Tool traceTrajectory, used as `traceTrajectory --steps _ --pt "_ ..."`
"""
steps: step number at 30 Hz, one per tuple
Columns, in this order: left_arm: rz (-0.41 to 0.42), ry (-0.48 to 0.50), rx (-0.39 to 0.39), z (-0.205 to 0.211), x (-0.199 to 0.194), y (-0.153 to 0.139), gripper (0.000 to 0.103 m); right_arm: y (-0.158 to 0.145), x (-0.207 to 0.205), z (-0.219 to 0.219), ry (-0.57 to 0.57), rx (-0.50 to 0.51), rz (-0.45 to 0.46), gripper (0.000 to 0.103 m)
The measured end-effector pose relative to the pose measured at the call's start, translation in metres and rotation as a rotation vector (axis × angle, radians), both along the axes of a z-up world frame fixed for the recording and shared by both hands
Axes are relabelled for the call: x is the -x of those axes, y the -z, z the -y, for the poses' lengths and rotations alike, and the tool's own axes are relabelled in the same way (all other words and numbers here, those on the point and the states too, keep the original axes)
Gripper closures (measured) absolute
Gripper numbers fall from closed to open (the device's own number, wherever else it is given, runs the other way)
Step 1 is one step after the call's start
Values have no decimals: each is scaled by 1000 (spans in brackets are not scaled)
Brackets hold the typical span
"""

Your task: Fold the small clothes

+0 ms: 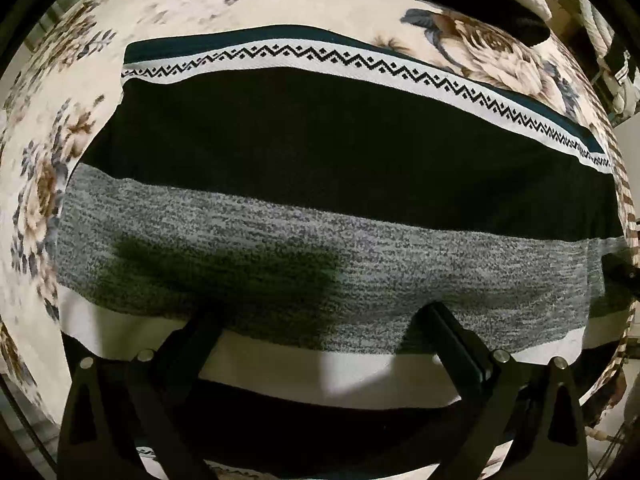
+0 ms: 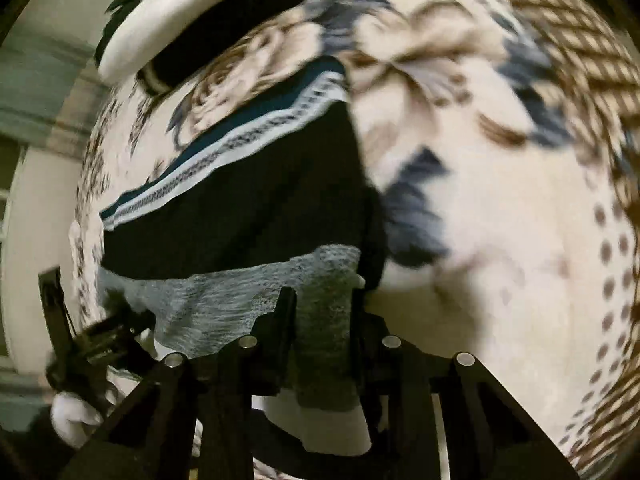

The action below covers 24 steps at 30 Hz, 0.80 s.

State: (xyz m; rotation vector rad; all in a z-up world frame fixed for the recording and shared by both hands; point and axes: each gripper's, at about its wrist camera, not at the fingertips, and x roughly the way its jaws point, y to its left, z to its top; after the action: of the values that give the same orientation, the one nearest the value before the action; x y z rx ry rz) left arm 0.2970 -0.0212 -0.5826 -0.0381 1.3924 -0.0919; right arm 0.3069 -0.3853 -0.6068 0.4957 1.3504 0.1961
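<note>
Counting one striped sweater (image 1: 320,152) (another garment (image 2: 192,28) behind), two tools (image 2: 324,308)

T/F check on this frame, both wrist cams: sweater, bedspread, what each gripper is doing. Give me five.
1. The striped sweater lies on a floral bedspread. True.
2. The left gripper has its fingers clamped tight together. False: its fingers stand wide apart over the sweater's grey band.
3. The right gripper has grey knit fabric between its fingers. True.
4. The sweater's zigzag band is red on yellow. False: it is black on white.
5. A second folded garment lies beyond the sweater in the right wrist view. True.
</note>
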Motion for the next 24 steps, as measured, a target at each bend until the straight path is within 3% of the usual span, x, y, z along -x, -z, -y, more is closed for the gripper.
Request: traceTrajectory --steps 3,5,8,10,12,14,15,16,18,20,22,24 --pt "4 4 1 -1 -2 0 0 -2 3 14 24 -175 2 78" --pt "6 -2 1 -2 -4 2 0 2 2 23 48 -160 -19 75" --pt "9 -6 0 -2 -3 2 0 13 5 29 26 -117 -47 61" --pt "11 -5 0 -2 -2 2 0 19 2 16 1 -84 -69 61" --pt "10 -4 5 -3 -2 2 0 27 2 15 29 -128 -96 70" --pt "9 -4 16 -4 -1 1 0 36 -8 16 107 -333 -112 75" --pt "8 -1 23 -7 -1 0 0 39 -3 29 168 -512 -107 75" --pt "8 1 34 -8 -1 0 0 42 3 42 224 -614 -98 76" --pt "11 5 47 -11 -1 0 0 60 21 71 369 -710 -116 76" --pt "11 16 40 -11 0 0 0 81 36 92 444 -572 -171 75" --pt "11 25 33 -13 1 -3 0 83 40 95 452 -588 -155 66" --pt "19 14 46 -14 5 -9 0 61 45 97 441 -510 -118 41"
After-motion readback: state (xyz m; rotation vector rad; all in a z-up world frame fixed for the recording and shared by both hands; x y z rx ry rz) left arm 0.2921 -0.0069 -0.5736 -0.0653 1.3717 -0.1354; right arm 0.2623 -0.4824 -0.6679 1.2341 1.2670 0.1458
